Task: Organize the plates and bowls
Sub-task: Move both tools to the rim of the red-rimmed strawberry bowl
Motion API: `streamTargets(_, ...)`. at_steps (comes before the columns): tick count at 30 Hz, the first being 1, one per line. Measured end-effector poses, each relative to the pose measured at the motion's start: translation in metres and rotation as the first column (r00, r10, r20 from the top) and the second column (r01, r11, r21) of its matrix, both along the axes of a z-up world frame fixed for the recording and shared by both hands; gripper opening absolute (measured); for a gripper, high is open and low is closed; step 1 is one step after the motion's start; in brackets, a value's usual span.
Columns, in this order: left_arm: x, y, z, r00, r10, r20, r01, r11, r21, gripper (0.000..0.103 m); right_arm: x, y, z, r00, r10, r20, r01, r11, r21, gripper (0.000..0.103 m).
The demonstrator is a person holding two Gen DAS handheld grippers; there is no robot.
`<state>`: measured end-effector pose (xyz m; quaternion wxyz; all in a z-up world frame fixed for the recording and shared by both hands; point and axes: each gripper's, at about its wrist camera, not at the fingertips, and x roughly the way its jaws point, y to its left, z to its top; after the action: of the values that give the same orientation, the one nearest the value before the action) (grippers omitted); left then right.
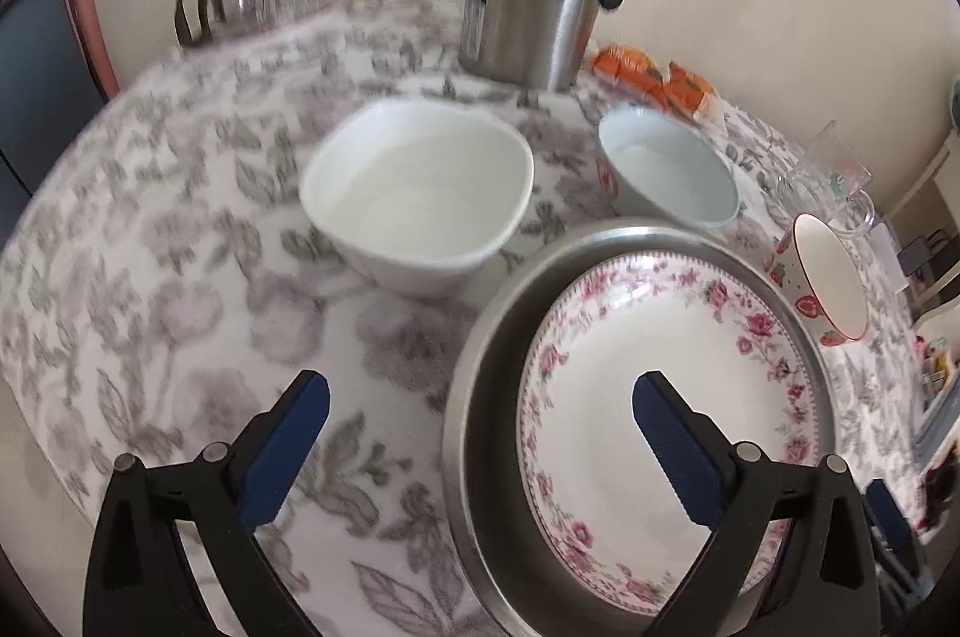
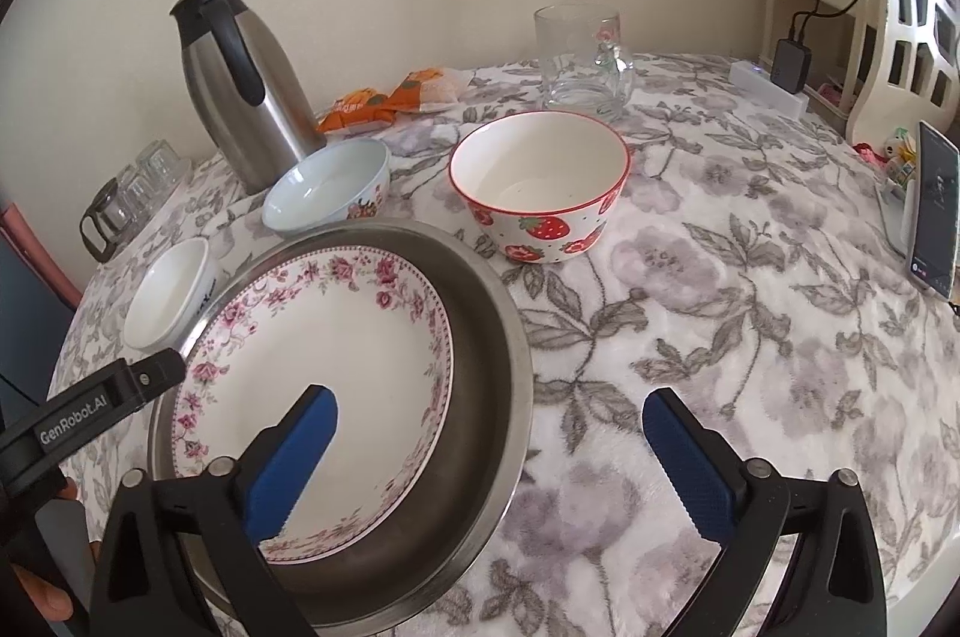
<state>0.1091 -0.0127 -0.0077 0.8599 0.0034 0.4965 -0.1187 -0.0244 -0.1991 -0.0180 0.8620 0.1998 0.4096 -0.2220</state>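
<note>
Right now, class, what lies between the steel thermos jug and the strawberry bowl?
The pale blue bowl sits between the steel thermos jug and the strawberry bowl, as the right wrist view shows.

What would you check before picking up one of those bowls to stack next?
1. Left gripper empty, jaws wide: ok.
2. Right gripper empty, jaws wide: ok.
3. Floral plate lies inside the steel pan, not hanging over its rim: ok.
4. Three bowls upright and apart: square white bowl, pale blue bowl, strawberry bowl: ok.
5. Bowls empty: ok for the strawberry bowl; the other two look empty, but the left view is blurred: cannot tell.
6. Clear approach to the strawberry bowl: the glass mug stands close behind it: cannot tell.
</note>
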Motion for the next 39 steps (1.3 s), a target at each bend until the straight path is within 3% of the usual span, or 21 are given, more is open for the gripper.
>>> streamTargets(14,-0.014,-0.013,0.019,0.975,-0.046,0.216,0.029,0.997,0.078,0.101,-0.013,-0.01,0.007,0.996,-0.049,0.071,0.052,0.998,-0.037,0.103)
streamTargets(23,-0.014,-0.021,0.025,0.979,-0.079,0.19,0.096,0.992,-0.08,0.101,-0.022,-0.026,0.018,0.988,-0.067,0.136,0.071,0.997,-0.025,0.103)
streamTargets(32,-0.011,-0.052,0.038,0.965,-0.113,0.235,0.144,0.983,-0.117,0.101,-0.022,-0.042,0.024,0.982,-0.106,0.154,0.111,0.994,-0.024,0.103)
streamTargets(39,0.001,-0.079,0.033,0.971,-0.132,0.202,0.164,0.975,-0.151,0.101,-0.018,-0.063,0.017,0.983,-0.149,0.106,0.152,0.988,-0.027,0.103)
